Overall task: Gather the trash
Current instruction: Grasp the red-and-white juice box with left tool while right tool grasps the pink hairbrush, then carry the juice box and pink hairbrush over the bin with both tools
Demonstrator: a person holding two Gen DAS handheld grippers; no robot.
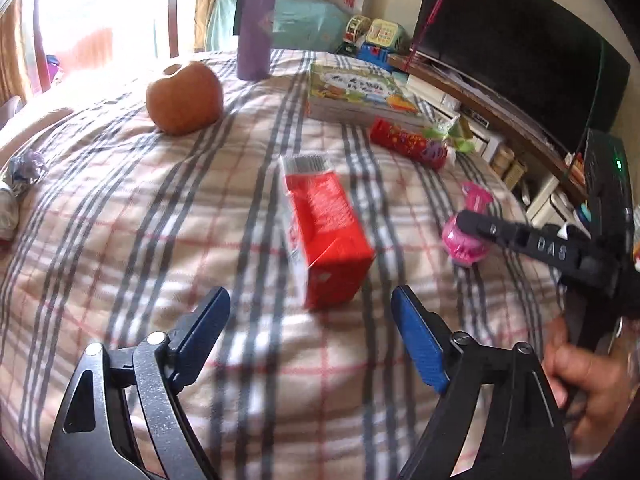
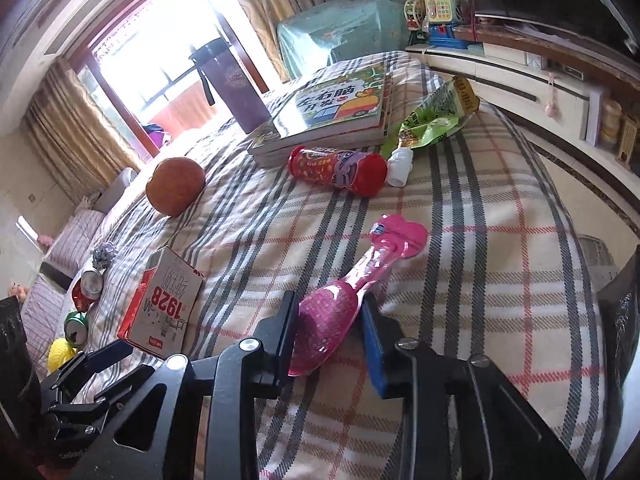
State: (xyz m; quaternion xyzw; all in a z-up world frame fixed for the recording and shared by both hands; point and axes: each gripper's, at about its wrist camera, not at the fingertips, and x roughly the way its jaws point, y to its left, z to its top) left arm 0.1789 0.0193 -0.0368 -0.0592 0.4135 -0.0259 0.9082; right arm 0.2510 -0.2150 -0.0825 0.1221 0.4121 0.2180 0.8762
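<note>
Sunlight is shining on a checked bed (image 2: 460,248). On it, the right hand-held gripper (image 2: 330,332) is squeezing a pink wrapper (image 2: 340,308). The left hand-held gripper (image 1: 310,332) is hanging wide open, just behind a red box (image 1: 324,236) on the bed.

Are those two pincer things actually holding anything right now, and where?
The right gripper has its jaws around the bulbous end of the pink plastic package. The left gripper holds nothing, open before the red carton.
</note>
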